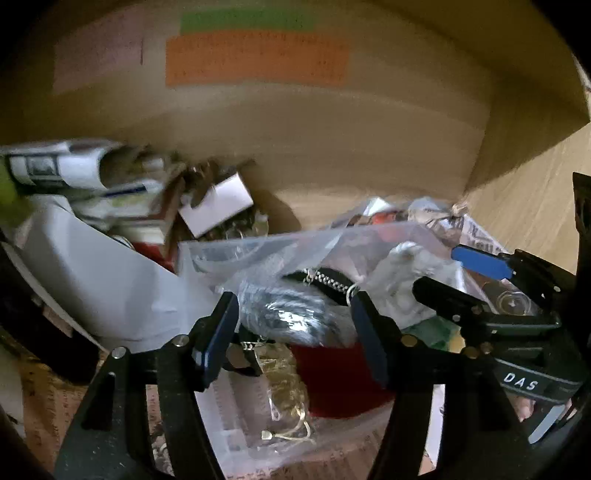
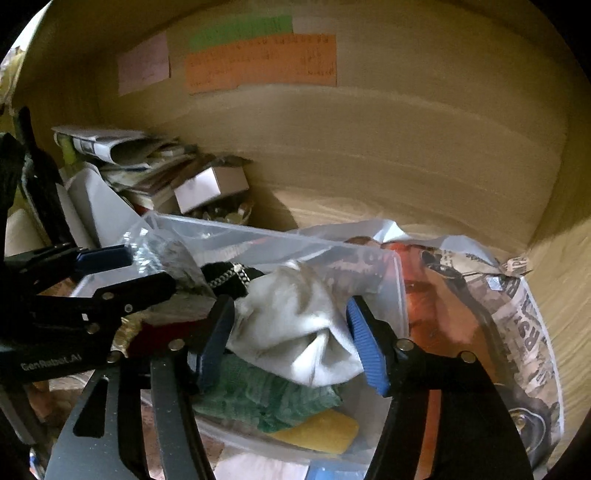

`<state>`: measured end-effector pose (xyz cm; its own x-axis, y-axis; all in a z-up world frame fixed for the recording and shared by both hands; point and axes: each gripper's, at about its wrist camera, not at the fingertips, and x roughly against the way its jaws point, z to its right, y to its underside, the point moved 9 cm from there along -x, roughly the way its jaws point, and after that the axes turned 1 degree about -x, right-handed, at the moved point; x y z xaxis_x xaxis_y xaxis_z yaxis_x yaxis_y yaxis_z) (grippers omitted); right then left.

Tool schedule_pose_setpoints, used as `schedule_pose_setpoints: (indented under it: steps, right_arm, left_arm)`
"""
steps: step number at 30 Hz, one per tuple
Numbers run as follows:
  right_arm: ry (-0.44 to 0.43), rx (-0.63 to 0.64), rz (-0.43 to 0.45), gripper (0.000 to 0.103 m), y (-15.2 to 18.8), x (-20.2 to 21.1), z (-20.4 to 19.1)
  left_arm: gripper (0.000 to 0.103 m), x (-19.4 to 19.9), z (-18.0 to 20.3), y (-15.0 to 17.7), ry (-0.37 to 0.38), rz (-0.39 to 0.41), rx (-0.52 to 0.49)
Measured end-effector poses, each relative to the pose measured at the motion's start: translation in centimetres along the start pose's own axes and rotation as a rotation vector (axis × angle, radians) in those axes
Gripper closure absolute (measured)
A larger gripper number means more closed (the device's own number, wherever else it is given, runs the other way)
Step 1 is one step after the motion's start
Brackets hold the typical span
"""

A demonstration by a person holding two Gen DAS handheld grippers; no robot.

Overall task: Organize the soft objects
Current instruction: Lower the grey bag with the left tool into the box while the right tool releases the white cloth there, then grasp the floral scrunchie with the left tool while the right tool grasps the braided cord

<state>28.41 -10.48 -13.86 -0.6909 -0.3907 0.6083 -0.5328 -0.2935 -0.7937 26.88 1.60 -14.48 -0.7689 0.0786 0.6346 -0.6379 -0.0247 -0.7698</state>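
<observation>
Right tongs (image 2: 291, 343) parted around white cloth (image 2: 295, 332) without pinching, left tongs (image 1: 295, 336) likewise astride plastic-wrapped bundle (image 1: 291, 314), both in clear bin (image 2: 388, 266) centre frame with green cloth (image 2: 266, 402), yellow sponge (image 2: 317, 432), papers (image 2: 122, 155) upper left.

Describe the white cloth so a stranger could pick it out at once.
Find the clear plastic bin in front of the cardboard wall with the orange note. Inside it, the white cloth lies crumpled between the right gripper fingers, on top of a green cloth. It is the only plain white, wrinkled fabric there.

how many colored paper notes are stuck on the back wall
3: a pink note at left, a green note upper middle, and an orange note just below the green. None looks hidden.
</observation>
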Motion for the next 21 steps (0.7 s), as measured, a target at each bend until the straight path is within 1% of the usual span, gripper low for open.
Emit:
schedule_pose_setpoints:
  steps: [2,6,9,11,12,14,15,21]
  right_arm:
    - [0.002,0.003,0.032,0.039,-0.5,1.3,-0.1]
    - [0.014,0.004,0.111,0.029,-1.3,4.3,-0.4]
    - [0.022,0.010,0.155,0.027,-1.5,6.5,-0.5]
    - [0.021,0.015,0.179,0.025,-1.3,8.0,-0.7]
    - [0.020,0.019,0.187,0.024,-1.1,8.5,-0.8]
    - [0.020,0.021,0.203,0.022,-0.5,9.8,-1.0]
    - [0.016,0.022,0.207,0.022,0.0,10.4,-1.1]
    - [0.002,0.003,0.180,0.021,3.6,11.7,-1.2]
  left_arm:
    - [0.033,1.3,0.0,-0.4,-0.001,0.026,-0.001]
    - [0.029,4.2,0.2,-0.9,0.001,0.082,-0.014]
    - [0.020,6.5,0.2,-0.8,0.002,0.124,-0.017]
    - [0.012,7.5,0.2,-0.5,-0.005,0.145,-0.021]
    - [0.010,8.2,0.2,-0.2,-0.007,0.155,-0.023]
    - [0.005,9.0,0.3,0.5,-0.008,0.159,-0.027]
    - [0.004,9.3,0.4,0.9,-0.009,0.158,-0.030]
    - [0.003,10.3,0.9,4.9,0.005,0.108,-0.033]
